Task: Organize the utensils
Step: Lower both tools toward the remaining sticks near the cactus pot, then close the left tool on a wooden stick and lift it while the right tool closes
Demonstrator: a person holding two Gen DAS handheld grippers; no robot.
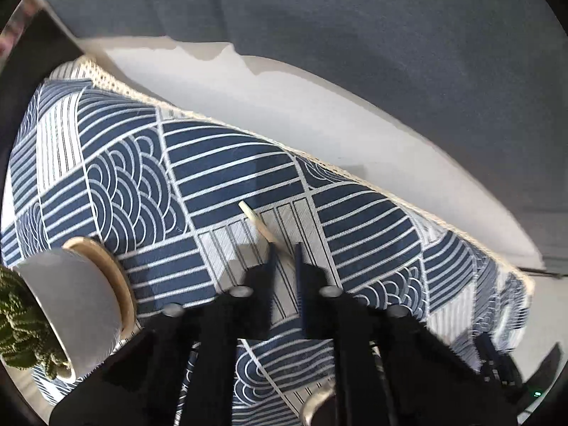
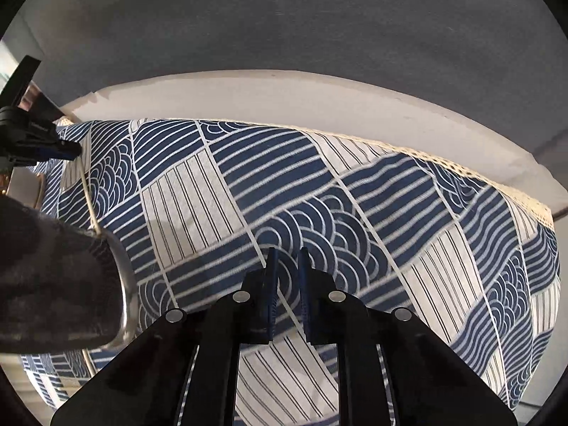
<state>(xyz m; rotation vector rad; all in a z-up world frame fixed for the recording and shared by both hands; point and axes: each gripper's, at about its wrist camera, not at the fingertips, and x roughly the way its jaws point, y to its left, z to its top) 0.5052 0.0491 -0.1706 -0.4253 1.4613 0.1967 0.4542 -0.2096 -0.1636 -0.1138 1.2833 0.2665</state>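
My left gripper point(image 1: 285, 248) is shut on a pale chopstick point(image 1: 257, 222) that sticks out forward over the blue-and-white patterned cloth point(image 1: 220, 163). In the right wrist view the left gripper point(image 2: 69, 149) shows at the far left holding the chopstick point(image 2: 88, 195), whose lower end goes into a dark mottled holder cup with a metal rim point(image 2: 60, 277). The cup's rim also shows at the bottom of the left wrist view point(image 1: 316, 404). My right gripper point(image 2: 287, 254) hovers over the cloth point(image 2: 319, 184), jaws a narrow gap apart with nothing between them.
A white pot with a green succulent on a wooden saucer point(image 1: 71, 305) stands at the left. The white table edge point(image 1: 284, 99) runs beyond the cloth, with a grey wall behind. A gold-rimmed object point(image 2: 21, 188) sits at the far left.
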